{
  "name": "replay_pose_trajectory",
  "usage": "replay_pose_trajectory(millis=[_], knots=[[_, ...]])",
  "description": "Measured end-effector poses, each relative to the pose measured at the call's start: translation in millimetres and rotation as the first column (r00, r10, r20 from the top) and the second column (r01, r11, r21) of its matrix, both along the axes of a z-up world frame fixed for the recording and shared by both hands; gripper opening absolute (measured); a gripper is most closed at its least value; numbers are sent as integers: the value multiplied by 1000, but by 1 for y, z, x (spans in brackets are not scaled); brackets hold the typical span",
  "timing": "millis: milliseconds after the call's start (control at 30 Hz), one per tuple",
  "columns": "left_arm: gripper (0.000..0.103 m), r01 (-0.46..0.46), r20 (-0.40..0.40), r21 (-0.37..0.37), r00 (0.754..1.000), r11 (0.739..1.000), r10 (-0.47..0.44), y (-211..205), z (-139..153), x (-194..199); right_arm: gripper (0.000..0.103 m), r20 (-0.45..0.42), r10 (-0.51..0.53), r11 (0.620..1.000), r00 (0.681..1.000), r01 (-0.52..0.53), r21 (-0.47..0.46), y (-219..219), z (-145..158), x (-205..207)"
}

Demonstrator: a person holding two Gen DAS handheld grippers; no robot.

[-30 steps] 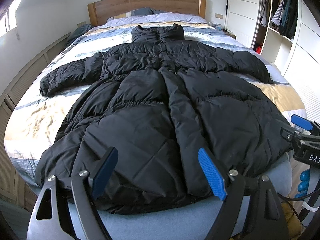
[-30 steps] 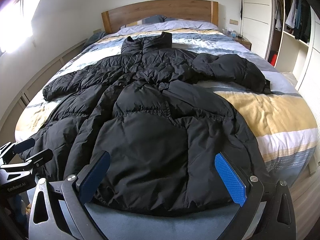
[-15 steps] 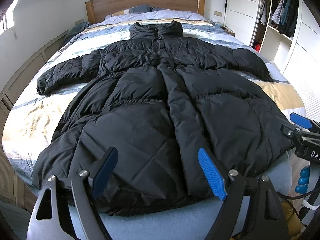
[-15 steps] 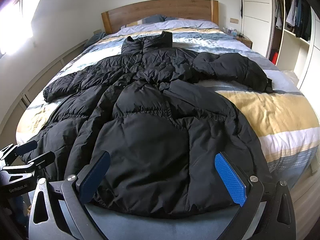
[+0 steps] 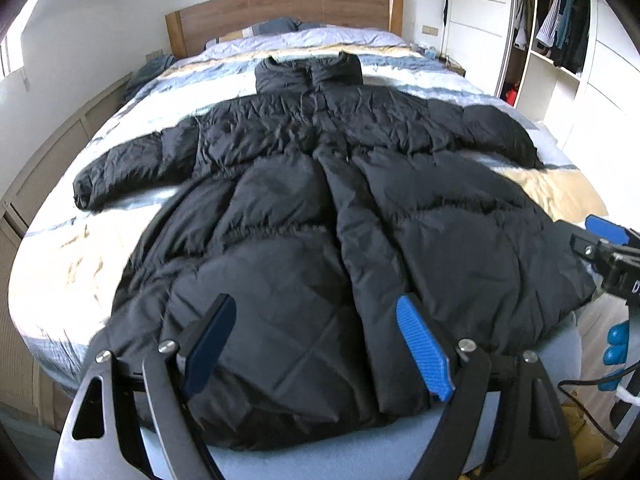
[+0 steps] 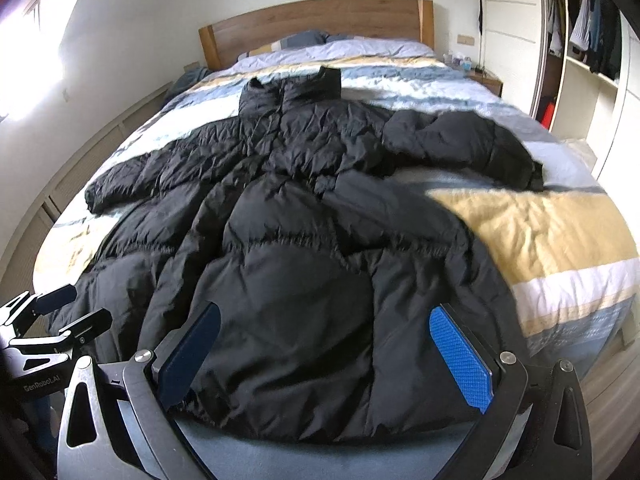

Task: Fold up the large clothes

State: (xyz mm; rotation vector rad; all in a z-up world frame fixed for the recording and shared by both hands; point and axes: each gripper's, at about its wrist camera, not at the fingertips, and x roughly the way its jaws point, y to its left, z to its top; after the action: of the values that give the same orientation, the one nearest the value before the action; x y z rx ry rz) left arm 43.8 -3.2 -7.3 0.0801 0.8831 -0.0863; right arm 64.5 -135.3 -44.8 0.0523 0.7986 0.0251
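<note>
A long black puffer coat (image 5: 320,208) (image 6: 304,240) lies flat, front up, on the bed, collar toward the headboard and both sleeves spread out sideways. Its hem reaches the foot of the bed. My left gripper (image 5: 316,344) hovers open just above the hem, nothing between its blue pads. My right gripper (image 6: 324,356) is open too, above the hem's right half. Each gripper shows at the edge of the other's view: the right gripper (image 5: 604,240) and the left gripper (image 6: 60,312).
The bed (image 6: 540,232) has a striped yellow, white and blue cover and a wooden headboard (image 5: 280,12). An open wardrobe (image 5: 560,40) with hanging clothes stands on the right. Low wall panelling (image 5: 48,160) runs along the left. A nightstand (image 6: 484,76) sits by the headboard.
Both grippers have risen and drifted slightly back from the bed, so more of the coat and room shows. The coat has not moved. Both stay open.
</note>
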Motion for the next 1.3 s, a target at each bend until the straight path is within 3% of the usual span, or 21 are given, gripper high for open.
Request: replay_pose_trajectory(millis=[333, 533, 733, 867, 1000, 1100, 1300], knots=[[82, -31, 78, 12, 996, 999, 30, 29, 38, 29, 103, 64, -21, 999, 998, 23, -26, -11, 45, 19], [82, -24, 77, -37, 997, 999, 27, 54, 71, 64, 103, 128, -60, 998, 990, 64, -26, -27, 82, 49], [82, -70, 102, -51, 992, 996, 75, 64, 99, 99, 103, 229, -92, 996, 969, 90, 18, -46, 124, 85], [82, -120, 140, -43, 982, 992, 125, 69, 122, 123, 103, 261, -138, 990, 955, 128, 55, -64, 135, 112], [82, -162, 165, -54, 972, 985, 169, 77, 134, 145, 103, 239, -201, 978, 950, 181, 105, -87, 123, 137], [82, -199, 149, -64, 967, 978, 206, 81, 130, 158, 103, 186, -241, 966, 953, 216, 143, -106, 98, 155], [82, -278, 78, -40, 957, 960, 281, 87, 101, 184, 103, 30, -307, 928, 951, 292, 233, -148, 21, 182]])
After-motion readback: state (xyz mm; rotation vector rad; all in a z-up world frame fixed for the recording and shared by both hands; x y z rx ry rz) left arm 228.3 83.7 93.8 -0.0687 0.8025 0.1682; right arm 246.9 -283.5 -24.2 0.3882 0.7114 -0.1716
